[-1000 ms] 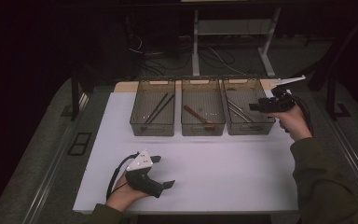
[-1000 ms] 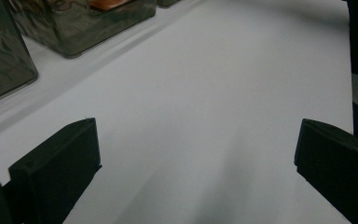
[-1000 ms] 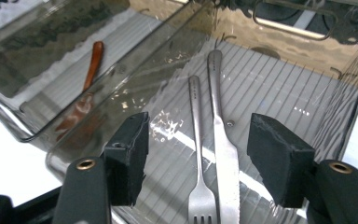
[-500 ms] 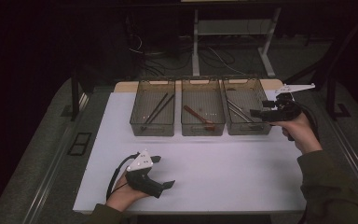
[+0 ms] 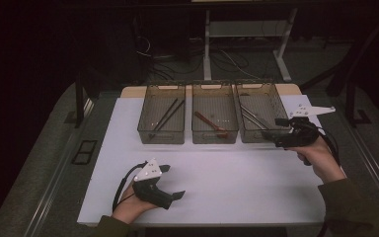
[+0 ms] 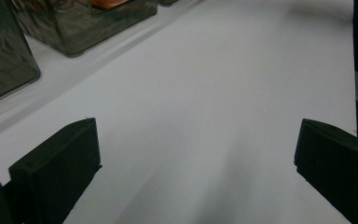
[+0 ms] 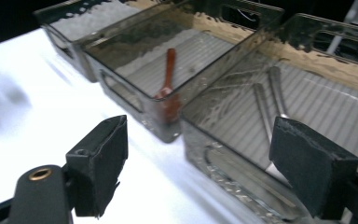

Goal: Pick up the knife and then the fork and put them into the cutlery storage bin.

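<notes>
Hovering with jaws spread, the right tool faces the right bin holding metal utensils; the left tool, jaws spread, rests on the bare counter.

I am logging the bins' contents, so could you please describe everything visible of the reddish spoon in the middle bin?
The reddish spoon looks like brown-red wood or plastic, with a slim straight handle widening to a small bowl. It lies flat and alone on the ribbed floor of the middle bin, slanted across it, its bowl end toward the person's side near the front wall. Nothing grips it; the right gripper, fingers apart, hovers at the neighbouring right bin.
</notes>
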The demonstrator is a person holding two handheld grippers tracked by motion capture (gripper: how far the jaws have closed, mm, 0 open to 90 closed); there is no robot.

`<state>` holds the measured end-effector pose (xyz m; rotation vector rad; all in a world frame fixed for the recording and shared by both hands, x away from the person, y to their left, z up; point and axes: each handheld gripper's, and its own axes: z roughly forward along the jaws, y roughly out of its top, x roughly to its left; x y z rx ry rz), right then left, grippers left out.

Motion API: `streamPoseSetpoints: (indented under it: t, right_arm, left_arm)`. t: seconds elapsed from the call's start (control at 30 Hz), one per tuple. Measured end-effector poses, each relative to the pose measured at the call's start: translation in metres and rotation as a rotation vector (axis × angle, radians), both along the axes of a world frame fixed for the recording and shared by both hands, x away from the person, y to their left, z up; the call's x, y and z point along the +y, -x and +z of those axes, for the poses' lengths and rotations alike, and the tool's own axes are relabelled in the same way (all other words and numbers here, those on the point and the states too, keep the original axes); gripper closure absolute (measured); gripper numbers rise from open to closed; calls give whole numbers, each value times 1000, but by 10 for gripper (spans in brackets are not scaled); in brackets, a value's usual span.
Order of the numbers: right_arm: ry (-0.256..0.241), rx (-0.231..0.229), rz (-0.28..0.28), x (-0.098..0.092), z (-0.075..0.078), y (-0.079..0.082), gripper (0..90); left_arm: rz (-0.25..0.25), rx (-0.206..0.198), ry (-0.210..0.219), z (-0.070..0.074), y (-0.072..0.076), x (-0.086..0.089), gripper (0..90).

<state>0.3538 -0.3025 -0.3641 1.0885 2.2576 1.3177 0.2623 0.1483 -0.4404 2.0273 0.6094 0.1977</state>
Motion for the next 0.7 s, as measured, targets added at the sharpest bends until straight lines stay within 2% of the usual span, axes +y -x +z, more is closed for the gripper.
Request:
streamPoseSetpoints:
  t: [0.1,0.3,0.47,0.7]
  right_arm:
    - [-17,-6,6,2,-4,8,186]
    - [-8,-4,16,5,-16,23,185]
    - [-25,5,24,7,-27,34,175]
    - [-17,-4,28,9,-40,50,174]
  left_arm:
    - [2,-3,4,0,0,0,0]
    - [3,-3,7,1,1,1,0]
    - [4,-3,10,1,0,1,0]
    - [4,-3,11,1,0,1,0]
